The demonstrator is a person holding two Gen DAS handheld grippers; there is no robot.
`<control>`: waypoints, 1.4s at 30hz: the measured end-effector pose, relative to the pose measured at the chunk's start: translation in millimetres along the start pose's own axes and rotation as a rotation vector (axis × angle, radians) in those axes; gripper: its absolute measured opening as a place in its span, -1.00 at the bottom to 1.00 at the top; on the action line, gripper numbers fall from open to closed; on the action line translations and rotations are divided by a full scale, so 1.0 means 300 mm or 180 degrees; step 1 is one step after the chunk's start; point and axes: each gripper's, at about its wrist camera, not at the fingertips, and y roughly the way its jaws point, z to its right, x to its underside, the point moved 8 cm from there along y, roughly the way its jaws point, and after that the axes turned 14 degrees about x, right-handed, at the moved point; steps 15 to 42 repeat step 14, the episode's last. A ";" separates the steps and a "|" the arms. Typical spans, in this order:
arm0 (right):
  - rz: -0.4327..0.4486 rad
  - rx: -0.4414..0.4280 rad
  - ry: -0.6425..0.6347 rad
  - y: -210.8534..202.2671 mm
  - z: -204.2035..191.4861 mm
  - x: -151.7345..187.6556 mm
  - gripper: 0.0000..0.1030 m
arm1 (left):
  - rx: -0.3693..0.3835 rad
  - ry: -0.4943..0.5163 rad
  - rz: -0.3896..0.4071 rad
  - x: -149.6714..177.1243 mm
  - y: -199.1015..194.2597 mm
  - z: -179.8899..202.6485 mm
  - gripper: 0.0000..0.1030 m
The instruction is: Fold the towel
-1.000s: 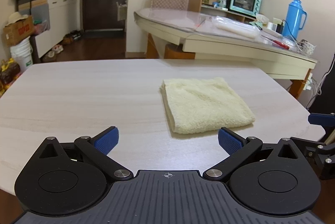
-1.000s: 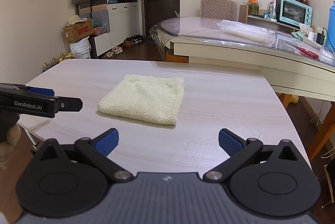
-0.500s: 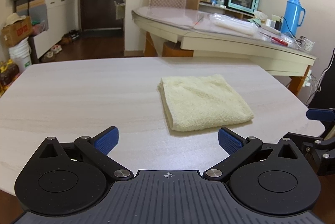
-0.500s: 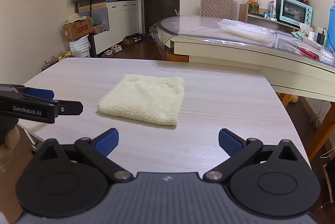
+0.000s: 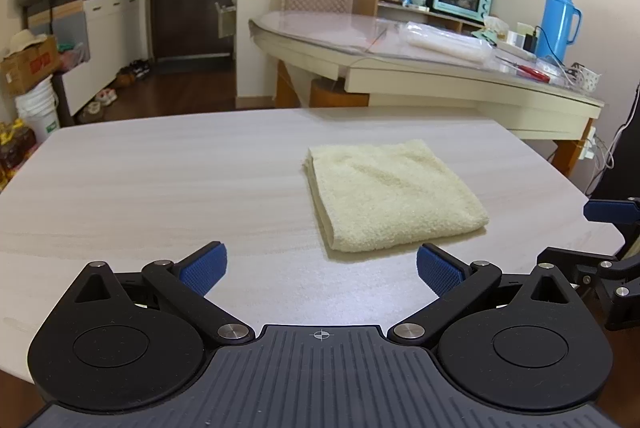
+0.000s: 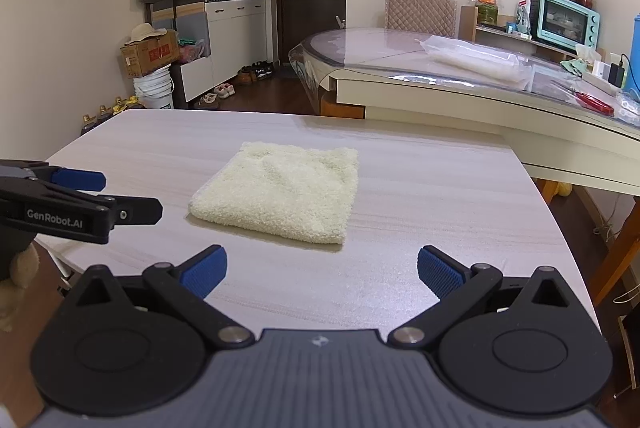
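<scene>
Towel [image 5: 394, 196] lies folded at frame centre on the table [image 5: 160, 180]; left gripper [image 5: 320, 268] and right gripper [image 6: 322, 270] hover near, fingers spread apart, empty.

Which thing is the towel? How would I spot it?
Find the big pale wood-grain table nearest the grippers. The towel lies flat near its middle, folded into a thick square. It is fluffy, cream-yellow, and the only thing lying on that table.

Your left gripper [image 5: 320, 266] camera looks low across the table [image 5: 160, 188] from its near edge, angled slightly rightward; your right gripper [image 6: 322, 266] camera looks from beside it, angled leftward; both share the towel [image 5: 390, 194] and the room behind
</scene>
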 end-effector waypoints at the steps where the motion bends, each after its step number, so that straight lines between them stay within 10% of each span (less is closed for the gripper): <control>1: -0.0002 0.0001 0.0004 0.000 0.001 0.001 0.99 | 0.0001 0.0005 0.0001 0.000 0.001 0.002 1.00; 42: -0.0012 0.0001 0.0031 0.010 0.004 0.004 0.99 | 0.0024 0.0053 0.0030 -0.004 0.003 0.012 1.00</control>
